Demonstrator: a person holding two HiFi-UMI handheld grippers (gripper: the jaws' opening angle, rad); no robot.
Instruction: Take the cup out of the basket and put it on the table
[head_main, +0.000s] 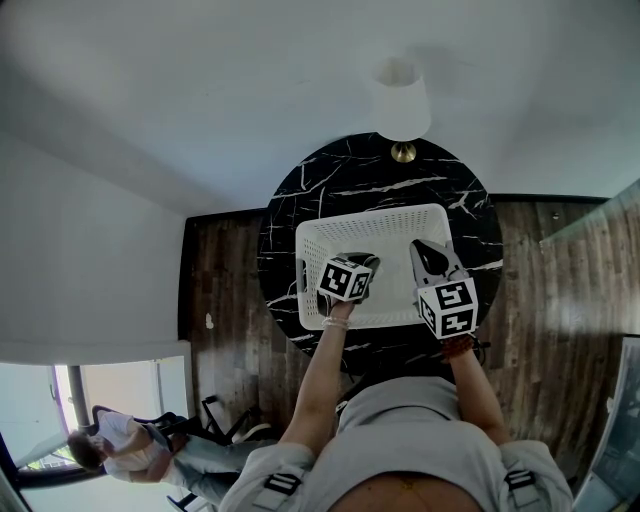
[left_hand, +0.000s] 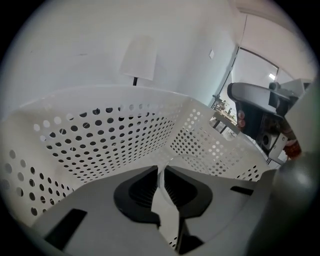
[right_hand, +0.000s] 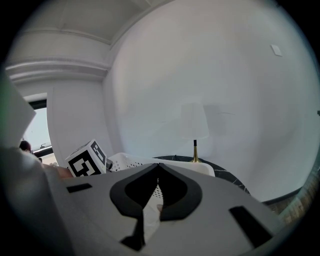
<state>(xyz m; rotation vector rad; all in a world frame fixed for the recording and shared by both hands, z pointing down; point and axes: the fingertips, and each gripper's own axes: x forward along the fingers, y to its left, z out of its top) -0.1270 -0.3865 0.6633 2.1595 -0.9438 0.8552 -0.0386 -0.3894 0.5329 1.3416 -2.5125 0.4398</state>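
— What's on that table (head_main: 300, 205)?
— Round black marble, mid-frame; a white perforated basket (head_main: 372, 218) sits on its middle; a white-shaded lamp (head_main: 403, 105) stands at its upper edge.

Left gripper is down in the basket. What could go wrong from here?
The left gripper seems to pinch only the thin wall of the clear cup; it could slip or crumple on lifting. The basket walls stand high around it, so the cup may catch the rim. The shut right gripper isn't steadying the basket.

Item: white perforated basket (head_main: 370, 213), upright, centred on round black marble table (head_main: 300, 190). Item: cup (left_hand: 160, 176), clear I think, inside basket.
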